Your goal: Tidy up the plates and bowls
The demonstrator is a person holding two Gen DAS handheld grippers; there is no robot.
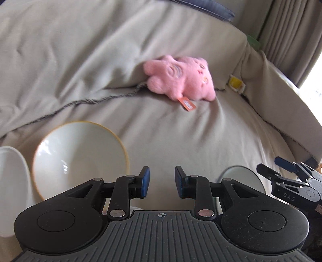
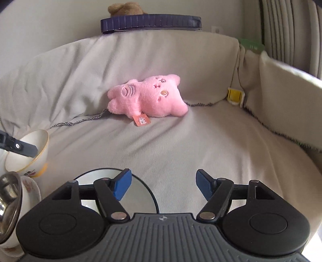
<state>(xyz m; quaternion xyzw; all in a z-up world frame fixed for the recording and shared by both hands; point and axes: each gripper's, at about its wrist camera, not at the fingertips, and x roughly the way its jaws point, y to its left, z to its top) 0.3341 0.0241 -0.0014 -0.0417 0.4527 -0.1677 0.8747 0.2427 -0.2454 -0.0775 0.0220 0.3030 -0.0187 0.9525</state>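
Note:
A white bowl with a yellow rim (image 1: 80,157) lies tilted on the sofa seat, left of my left gripper (image 1: 162,182), which is open and empty. The same bowl shows in the right wrist view (image 2: 30,153), with the left gripper's finger across it. A white dish (image 1: 12,181) sits at the far left. A grey plate with a dark rim (image 2: 138,191) lies flat under my right gripper (image 2: 164,186), which is open and empty; the plate also shows in the left wrist view (image 1: 243,179). A steel bowl (image 2: 9,203) rests in a floral cup (image 2: 30,189).
A pink plush toy (image 2: 147,100) lies at the back of the seat. A yellow clip (image 2: 234,95) sits by the right armrest (image 2: 287,112). A dark ribbed object (image 2: 151,22) and a brown plush (image 2: 124,8) rest on the sofa back.

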